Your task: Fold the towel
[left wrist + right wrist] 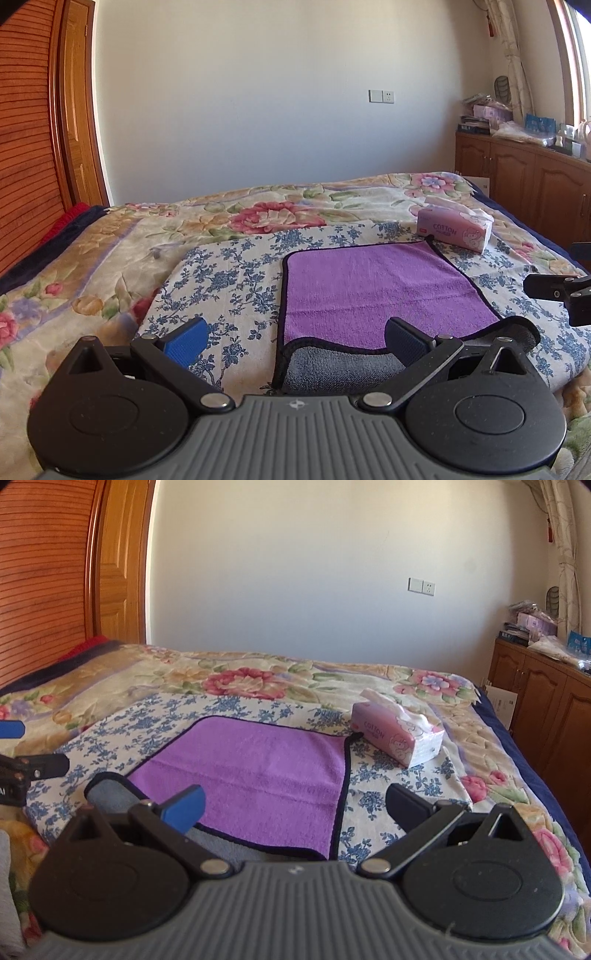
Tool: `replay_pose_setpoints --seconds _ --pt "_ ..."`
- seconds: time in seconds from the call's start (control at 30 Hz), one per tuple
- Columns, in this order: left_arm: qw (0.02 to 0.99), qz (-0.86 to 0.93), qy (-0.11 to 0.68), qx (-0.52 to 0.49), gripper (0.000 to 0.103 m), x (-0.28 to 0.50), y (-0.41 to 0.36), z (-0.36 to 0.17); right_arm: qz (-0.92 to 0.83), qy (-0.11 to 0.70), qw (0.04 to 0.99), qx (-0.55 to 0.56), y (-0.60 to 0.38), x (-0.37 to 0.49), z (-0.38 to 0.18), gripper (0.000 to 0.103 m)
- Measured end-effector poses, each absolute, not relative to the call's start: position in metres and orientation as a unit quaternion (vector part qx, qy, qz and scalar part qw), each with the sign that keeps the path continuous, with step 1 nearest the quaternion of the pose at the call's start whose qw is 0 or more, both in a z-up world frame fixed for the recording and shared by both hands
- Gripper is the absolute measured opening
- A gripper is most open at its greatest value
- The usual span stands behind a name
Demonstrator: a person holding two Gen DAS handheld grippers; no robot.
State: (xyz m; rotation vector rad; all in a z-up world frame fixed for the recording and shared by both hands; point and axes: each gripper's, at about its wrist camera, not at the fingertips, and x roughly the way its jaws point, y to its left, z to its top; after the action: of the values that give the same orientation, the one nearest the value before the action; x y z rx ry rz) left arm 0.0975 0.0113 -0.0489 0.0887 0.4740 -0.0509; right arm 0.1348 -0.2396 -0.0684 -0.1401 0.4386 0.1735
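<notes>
A purple towel (373, 288) with a dark border and grey underside lies flat on a blue-flowered cloth (229, 280) on the bed. Its near edge is turned over, showing grey (332, 369). My left gripper (295, 341) is open, just above the towel's near left corner, holding nothing. My right gripper (293, 806) is open over the towel's (258, 764) near right corner, its left finger above the grey fold (110, 795). Each gripper shows at the edge of the other's view: the right one (561, 291) and the left one (22, 771).
A pink tissue pack (456, 229) marked COTTON sits just past the towel's far right corner; it also shows in the right wrist view (397, 734). A floral bedspread (92, 258) covers the bed. A wooden cabinet (524, 173) stands right, a wooden headboard (26, 147) left.
</notes>
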Motion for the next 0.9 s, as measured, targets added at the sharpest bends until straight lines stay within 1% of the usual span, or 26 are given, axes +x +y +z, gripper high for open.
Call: replay_pose_setpoints --seconds 0.3,0.4,0.47,0.5,0.6,0.8,0.87,0.9 --pt "0.965 -0.045 0.255 0.033 0.096 0.117 0.018 -0.06 0.095 0.256 0.959 -0.078 -0.239 0.154 -0.081 0.103" --pt "0.962 -0.048 0.268 0.032 0.09 0.126 0.02 -0.066 0.102 0.264 0.956 -0.076 -0.239 0.159 -0.083 0.103" --pt "0.959 -0.052 0.277 0.029 0.083 0.13 0.022 -0.069 0.107 0.273 0.953 -0.076 -0.239 0.162 -0.085 0.103" --pt "0.958 -0.053 0.28 0.028 0.081 0.132 0.023 -0.07 0.108 0.278 0.951 -0.077 -0.239 0.164 -0.087 0.103" --pt "0.956 -0.056 0.287 0.026 0.079 0.137 0.026 -0.072 0.113 0.292 0.946 -0.079 -0.238 0.169 -0.091 0.103" --pt "0.951 -0.062 0.303 0.021 0.069 0.148 0.029 -0.078 0.118 0.316 0.938 -0.083 -0.236 0.178 -0.098 0.102" --pt "0.949 -0.063 0.309 0.017 0.065 0.152 0.031 -0.081 0.119 0.324 0.935 -0.078 -0.238 0.181 -0.1 0.1" --pt "0.948 -0.064 0.312 0.015 0.063 0.154 0.031 -0.082 0.118 0.329 0.934 -0.076 -0.239 0.183 -0.101 0.093"
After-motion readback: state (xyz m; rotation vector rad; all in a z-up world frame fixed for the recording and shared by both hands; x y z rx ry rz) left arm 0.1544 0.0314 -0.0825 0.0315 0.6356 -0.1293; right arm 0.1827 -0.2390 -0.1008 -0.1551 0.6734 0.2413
